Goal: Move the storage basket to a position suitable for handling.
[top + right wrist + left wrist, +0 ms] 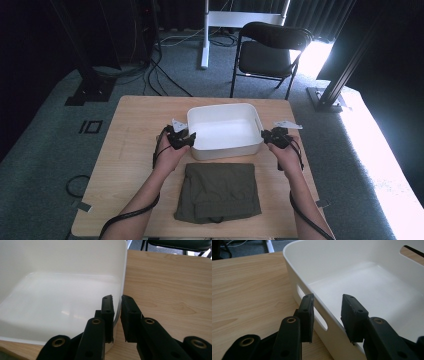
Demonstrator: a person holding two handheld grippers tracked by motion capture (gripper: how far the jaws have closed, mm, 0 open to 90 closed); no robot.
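A white plastic bin (225,106) stands empty at the middle of the wooden table (135,125). My left gripper (189,140) clasps the bin's left wall beside its handle slot: one jaw is outside, the other inside (328,297). My right gripper (265,136) is shut on the bin's right wall, which sits pinched between its two jaws (117,298). The bin's smooth inner floor (367,282) and its side wall (62,255) are bare. A folded olive-green garment (218,191) lies flat just in front of the bin, between my forearms.
A black folding chair (270,47) stands beyond the table's far edge, with a white desk leg (205,35) to its left. Cables lie on the grey carpet at the far left. Bare tabletop lies to the left and right of the bin.
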